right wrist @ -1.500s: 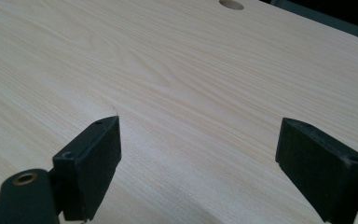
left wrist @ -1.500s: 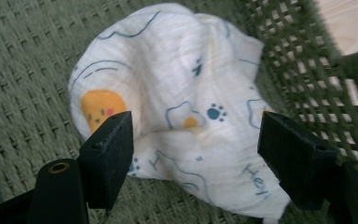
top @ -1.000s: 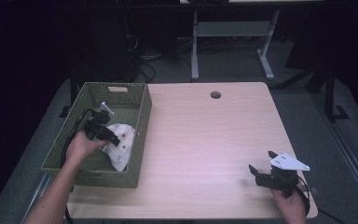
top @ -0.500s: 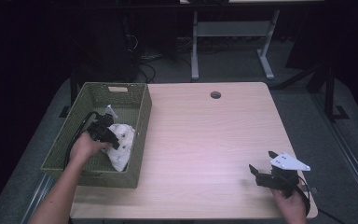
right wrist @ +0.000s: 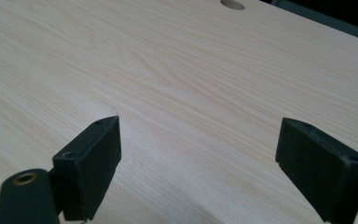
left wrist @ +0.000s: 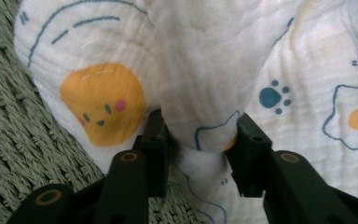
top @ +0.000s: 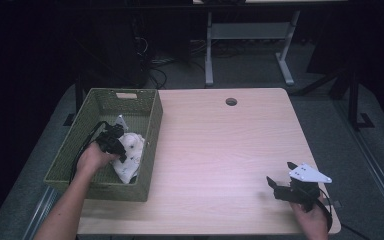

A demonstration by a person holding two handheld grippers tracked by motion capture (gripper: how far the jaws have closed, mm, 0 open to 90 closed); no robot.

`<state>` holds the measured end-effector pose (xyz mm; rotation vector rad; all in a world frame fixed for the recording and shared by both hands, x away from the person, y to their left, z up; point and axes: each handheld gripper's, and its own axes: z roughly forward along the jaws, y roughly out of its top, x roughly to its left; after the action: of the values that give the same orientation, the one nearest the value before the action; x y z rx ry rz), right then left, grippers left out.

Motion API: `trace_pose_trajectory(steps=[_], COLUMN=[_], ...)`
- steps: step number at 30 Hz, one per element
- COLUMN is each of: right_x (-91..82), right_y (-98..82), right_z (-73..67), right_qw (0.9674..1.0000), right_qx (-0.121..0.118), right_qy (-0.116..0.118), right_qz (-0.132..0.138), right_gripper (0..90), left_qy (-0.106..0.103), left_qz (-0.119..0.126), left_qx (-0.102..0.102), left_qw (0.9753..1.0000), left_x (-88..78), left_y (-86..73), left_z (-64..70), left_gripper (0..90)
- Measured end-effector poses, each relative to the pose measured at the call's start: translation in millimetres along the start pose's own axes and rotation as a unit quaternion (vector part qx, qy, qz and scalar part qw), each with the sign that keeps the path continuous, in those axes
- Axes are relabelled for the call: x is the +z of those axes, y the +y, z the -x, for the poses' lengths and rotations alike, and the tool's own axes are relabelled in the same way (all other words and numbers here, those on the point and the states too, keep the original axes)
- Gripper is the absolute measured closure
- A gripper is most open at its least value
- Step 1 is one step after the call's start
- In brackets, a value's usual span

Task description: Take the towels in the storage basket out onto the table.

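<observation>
Left claw (left wrist: 200,140) just closing, pinching printed cloth (left wrist: 205,70) fold in basket (top: 145,125), right claw (right wrist: 200,154) wide over table (right wrist: 168,70)

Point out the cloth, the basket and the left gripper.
cloth (left wrist: 214,60), left gripper view, the raised white fold.
basket (top: 152,125), high view, its right wall.
left gripper (left wrist: 200,140), left gripper view, between the fingers.

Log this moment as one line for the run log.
left tongs: just closing, pinching fold of white printed muslin cloth | cloth: inside green woven basket | right tongs: open over light wooden table
</observation>
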<state>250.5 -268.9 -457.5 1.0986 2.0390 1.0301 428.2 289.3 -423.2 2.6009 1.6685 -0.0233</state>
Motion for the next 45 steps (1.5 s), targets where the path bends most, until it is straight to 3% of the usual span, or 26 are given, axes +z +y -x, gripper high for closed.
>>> trace_pose_trajectory(steps=[5, 11, 17, 19, 21, 23, 29, 34, 36, 40, 45], right_x=[0.1, -0.1, 0.8, 0.6, 0.2, 0.2, 0.3, 0.7, 0.5, 0.2, 0.0], right_y=[0.0, -0.1, -0.3, -0.2, -0.2, -0.2, -0.2, -0.2, -0.2, -0.3, -0.2], right_z=[-0.1, 0.0, -0.3, -0.5, -0.6, -1.0, -1.3, -1.4, -1.3, -1.6, -1.5], right_qw=[1.0, 1.0, 1.0, 1.0, 1.0, 1.0, 1.0, 1.0, 1.0, 1.0, 1.0], right_qx=[-0.001, 0.002, -0.002, -0.001, 0.0, 0.0, -0.001, -0.003, -0.002, -0.002, -0.001], right_qy=[0.0, -0.001, -0.002, -0.002, -0.003, -0.003, -0.004, -0.004, -0.005, -0.005, -0.005], right_qz=[0.0, -0.001, -0.002, -0.003, -0.002, -0.003, -0.003, -0.004, -0.003, -0.003, -0.002], right_gripper=[13.7, 13.7, 13.7, 13.7, 13.7, 13.7, 13.7, 13.7, 13.7, 13.7, 13.7], left_qy=[-0.01, -0.016, -0.041, -0.059, -0.084, -0.079, -0.089, -0.107, -0.111, -0.129, -0.144], left_qz=[0.002, 0.007, 0.038, 0.056, 0.079, 0.084, 0.111, 0.143, 0.147, 0.168, 0.183], left_qx=[0.004, 0.007, 0.006, 0.001, -0.005, 0.0, 0.001, -0.01, -0.012, -0.019, -0.023], left_qw=[0.9999, 0.9998, 0.9984, 0.9967, 0.9934, 0.9933, 0.9899, 0.9839, 0.9827, 0.9771, 0.9722], left_x=[-0.4, -4.2, -19.8, -26.4, -31.2, -35.3, -53.0, -68.2, -71.8, -79.1, -86.5], left_y=[-0.9, -2.6, -12.1, -17.4, -23.6, -28.5, -42.7, -52.3, -54.7, -60.3, -64.9], left_z=[1.7, 0.3, -6.1, -8.7, -10.7, -10.0, -16.1, -23.1, -25.1, -29.5, -32.6], left_gripper=[75.2, 78.3, 78.2, 78.2, 78.2, 78.2, 78.3, 78.2, 78.1, 78.1, 78.1])
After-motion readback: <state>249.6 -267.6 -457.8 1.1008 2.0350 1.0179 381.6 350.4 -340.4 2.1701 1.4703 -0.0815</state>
